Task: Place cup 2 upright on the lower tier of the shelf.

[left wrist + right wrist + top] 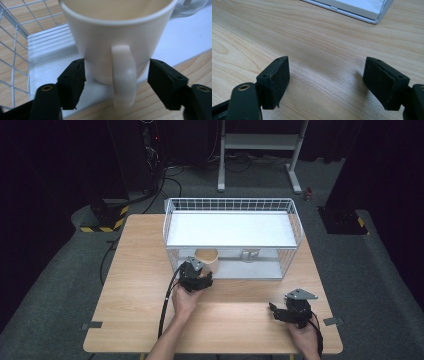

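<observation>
On the wooden table (135,285) stands a white wire rack (232,237) with a solid top shelf and a lower tray, set toward 12 o'clock from the person. A cream mug (207,256) sits at the front left of the lower tray, under the top shelf.

The left gripper (196,276) is just at the mug's 6 o'clock side, at the tray's front edge. In the left gripper view its jaws stand wide apart on either side of the mug (117,42), whose handle (123,75) points straight back between them. The left pad seems to touch or nearly touch the mug's lower wall; the right pad stands just clear. It is not clamped on the mug.

The right gripper (280,312) rests low over the table at about 4 o'clock from the rack, well apart from the mug. In the right gripper view its jaws are spread wide with bare wood (324,62) between them, and the tray's corner (372,15) lies toward 1 o'clock.
</observation>
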The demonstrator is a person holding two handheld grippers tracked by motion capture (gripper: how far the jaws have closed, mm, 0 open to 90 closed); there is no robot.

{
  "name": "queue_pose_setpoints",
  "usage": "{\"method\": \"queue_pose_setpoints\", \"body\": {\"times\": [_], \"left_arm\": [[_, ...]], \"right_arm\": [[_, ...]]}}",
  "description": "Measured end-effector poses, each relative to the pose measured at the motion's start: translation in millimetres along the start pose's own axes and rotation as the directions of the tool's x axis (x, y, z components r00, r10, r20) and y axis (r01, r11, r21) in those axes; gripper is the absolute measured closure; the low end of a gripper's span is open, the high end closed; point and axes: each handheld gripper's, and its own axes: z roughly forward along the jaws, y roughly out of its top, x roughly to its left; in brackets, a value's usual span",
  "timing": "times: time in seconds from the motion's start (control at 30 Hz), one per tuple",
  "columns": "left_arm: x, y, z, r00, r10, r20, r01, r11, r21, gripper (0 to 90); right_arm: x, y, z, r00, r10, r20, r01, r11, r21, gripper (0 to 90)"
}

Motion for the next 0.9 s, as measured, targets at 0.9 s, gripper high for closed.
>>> {"method": "queue_pose_setpoints", "body": {"times": [0.9], "left_arm": [[2.3, 8.0, 29.9, 0.9983, -0.040, -0.043, 0.041, 0.9982, 0.043, 64.0]], "right_arm": [[0.2, -0.1, -0.1, 1.0000, 0.000, -0.001, 0.000, 1.000, 0.000, 21.9]]}}
